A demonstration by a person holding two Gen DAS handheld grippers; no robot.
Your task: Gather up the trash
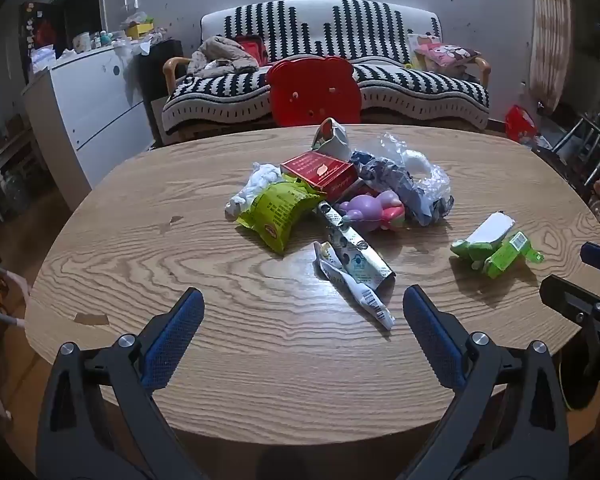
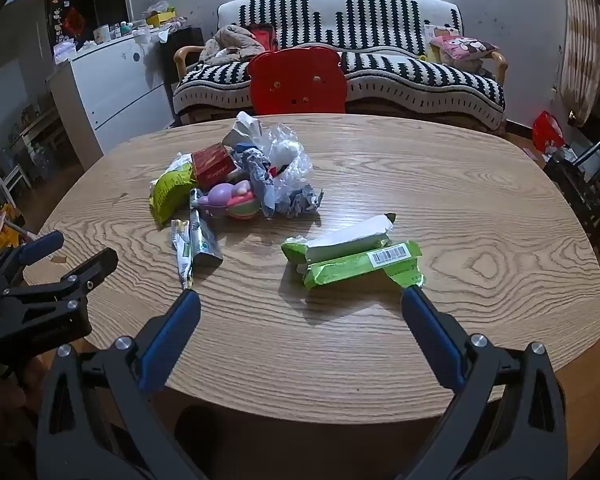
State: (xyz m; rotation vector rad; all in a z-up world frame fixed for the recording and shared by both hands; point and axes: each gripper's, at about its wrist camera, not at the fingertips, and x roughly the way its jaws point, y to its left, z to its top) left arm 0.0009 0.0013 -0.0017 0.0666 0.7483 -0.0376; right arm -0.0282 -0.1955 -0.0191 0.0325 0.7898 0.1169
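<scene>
While both our grippers hang wide apart and empty above the near edge of the wooden table, nothing has yet been picked up, so most of the risk lies in the first reach. Our left gripper points toward the silver wrapper strip, which lies flat on the wood at the front of the main heap; thin and flat, it could slide ahead of the pads rather than lift. Our right gripper faces the crushed green carton, lying alone, well apart from the heap; its white flap may fold or tear off if we pinch only that. Behind, the yellow-green snack bag, the red box and the clear crumpled plastic touch one another, so pulling one could drag others off toward the edge. A purple toy sits among them and may not be rubbish at all. No bin shows in either view.
</scene>
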